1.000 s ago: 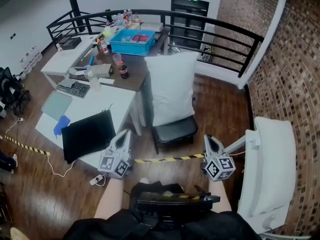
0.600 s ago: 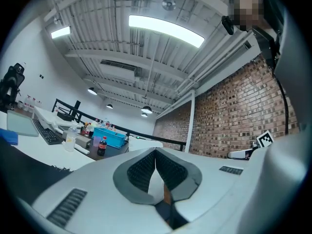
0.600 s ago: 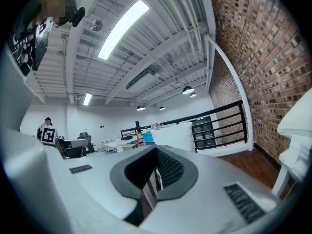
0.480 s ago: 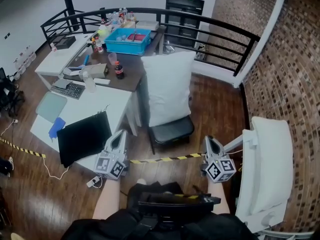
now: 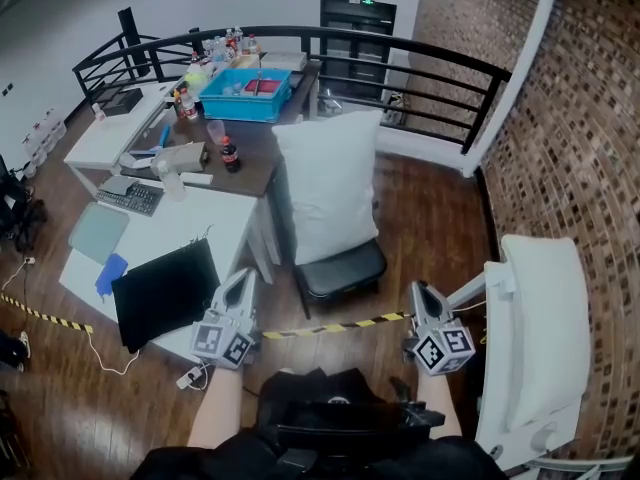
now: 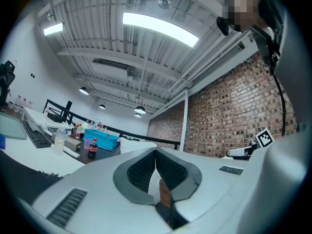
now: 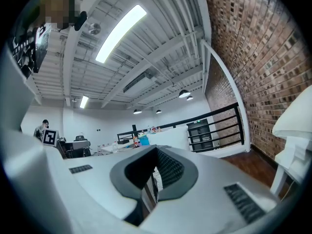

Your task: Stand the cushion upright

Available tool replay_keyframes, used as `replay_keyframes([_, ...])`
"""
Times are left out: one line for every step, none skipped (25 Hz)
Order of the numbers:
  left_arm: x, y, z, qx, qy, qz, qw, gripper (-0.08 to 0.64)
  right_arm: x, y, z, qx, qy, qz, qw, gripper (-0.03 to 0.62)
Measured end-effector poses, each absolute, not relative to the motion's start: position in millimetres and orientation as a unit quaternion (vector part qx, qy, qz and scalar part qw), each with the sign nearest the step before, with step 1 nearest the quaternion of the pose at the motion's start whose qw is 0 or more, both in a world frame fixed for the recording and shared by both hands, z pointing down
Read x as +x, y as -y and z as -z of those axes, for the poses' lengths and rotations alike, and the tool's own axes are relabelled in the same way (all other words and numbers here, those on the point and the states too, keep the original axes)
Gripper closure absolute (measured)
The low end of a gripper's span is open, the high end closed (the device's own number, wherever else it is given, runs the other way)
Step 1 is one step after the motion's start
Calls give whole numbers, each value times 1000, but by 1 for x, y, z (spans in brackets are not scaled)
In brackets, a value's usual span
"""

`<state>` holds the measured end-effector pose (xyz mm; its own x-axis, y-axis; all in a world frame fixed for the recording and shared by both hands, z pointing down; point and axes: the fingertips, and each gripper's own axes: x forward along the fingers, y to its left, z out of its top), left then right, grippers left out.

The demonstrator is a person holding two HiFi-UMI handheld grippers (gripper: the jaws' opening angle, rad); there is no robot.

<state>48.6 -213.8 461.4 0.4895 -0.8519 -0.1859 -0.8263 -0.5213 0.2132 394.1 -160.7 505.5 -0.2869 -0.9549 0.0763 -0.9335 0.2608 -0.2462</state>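
A white cushion (image 5: 327, 183) stands upright on the black chair seat (image 5: 340, 269), leaning back against the desk's edge; its top shows in the left gripper view as the cushion (image 6: 127, 146) and in the right gripper view as the cushion (image 7: 173, 139). My left gripper (image 5: 241, 282) hovers near the white table's corner, well short of the chair, jaws shut with nothing between them. At the lower right of the chair my right gripper (image 5: 419, 292) is likewise shut and empty. Both point roughly level toward the chair.
A white table (image 5: 212, 217) holds a black laptop (image 5: 165, 293) and keyboard (image 5: 124, 196). The brown desk (image 5: 257, 158) carries a cola bottle (image 5: 229, 155) and blue bin (image 5: 246, 94). A white chair (image 5: 530, 338) stands at right. Black-yellow tape (image 5: 330, 325) crosses the floor; a curved railing (image 5: 420, 58) runs behind.
The head view has shifted slightly, so the scene sits a little lower and to the left. Both grippers stay shut and in about the same places.
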Motion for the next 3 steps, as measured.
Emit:
replay_keyframes([49,215,-462,862,487,135,48,554,395,162,-507,-596,-793,122,44,591])
replay_keyframes([50,215,-463,862,487,135,48,554,395,163,-508,-596,-793,121,43,591])
replay_keyframes([51,216,-463,861,487,135,48,554,396,164,-509,-596,-793,119,42,591])
